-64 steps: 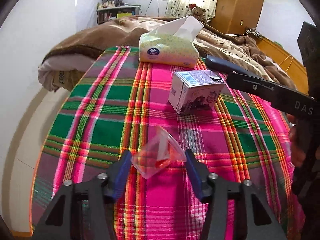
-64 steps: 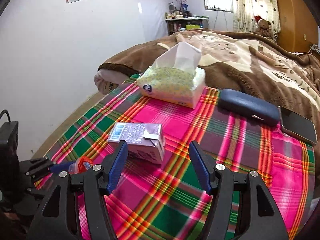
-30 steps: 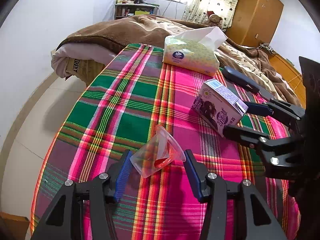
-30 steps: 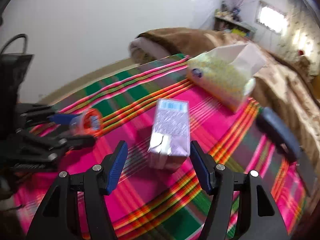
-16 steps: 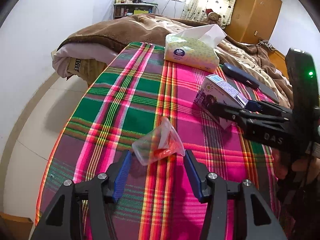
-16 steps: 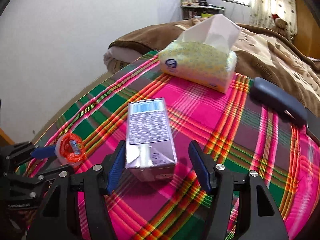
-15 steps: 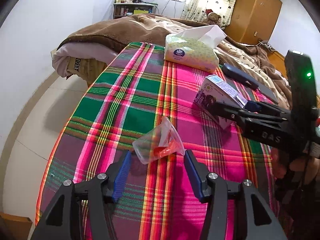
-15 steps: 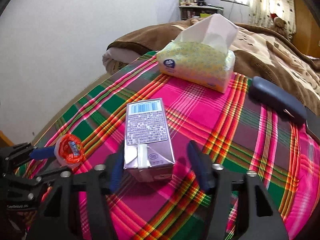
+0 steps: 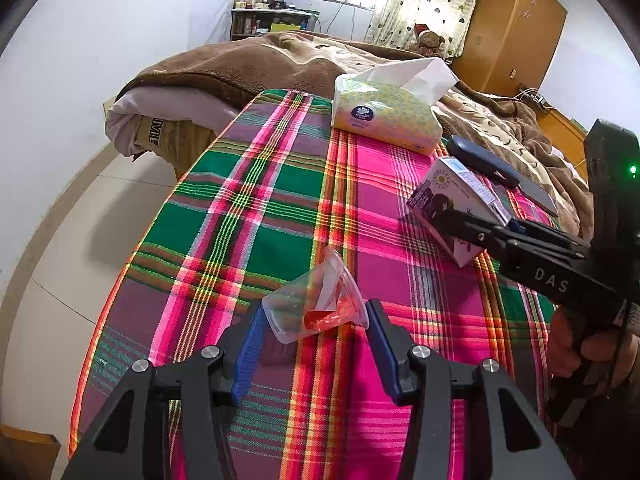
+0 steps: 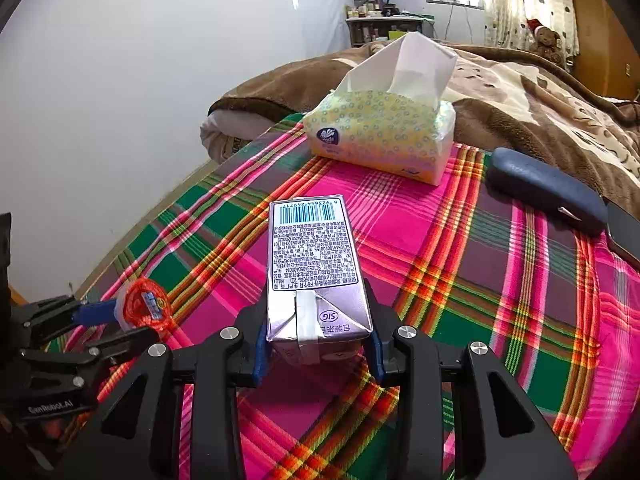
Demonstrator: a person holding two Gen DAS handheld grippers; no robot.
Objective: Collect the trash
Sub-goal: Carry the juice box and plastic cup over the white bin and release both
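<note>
A crushed clear plastic cup (image 9: 308,304) with orange-red remains inside sits between the blue pads of my left gripper (image 9: 315,308), low over the plaid cloth (image 9: 256,208). Its jaws are closing and the pads press on the cup. The right wrist view shows that cup (image 10: 142,306) in the left gripper (image 10: 138,320) at the lower left. A purple-silver drink carton (image 10: 312,256) lies lengthwise between the jaws of my right gripper (image 10: 318,328). They are closing, with both pads against its sides. From the left wrist, the carton (image 9: 440,184) and right gripper (image 9: 480,216) are at the right.
A yellow tissue pack (image 10: 380,136) stands at the far end of the cloth. A dark blue case (image 10: 548,188) and a flat dark device (image 10: 624,236) lie at the right. A brown blanket (image 10: 560,120) covers the bed behind. The cloth drops off at the left edge toward the floor (image 9: 68,240).
The right gripper's jaws have come in from wide apart onto the carton's sides, and its view has rolled level. The left gripper and the cup have stayed where they were.
</note>
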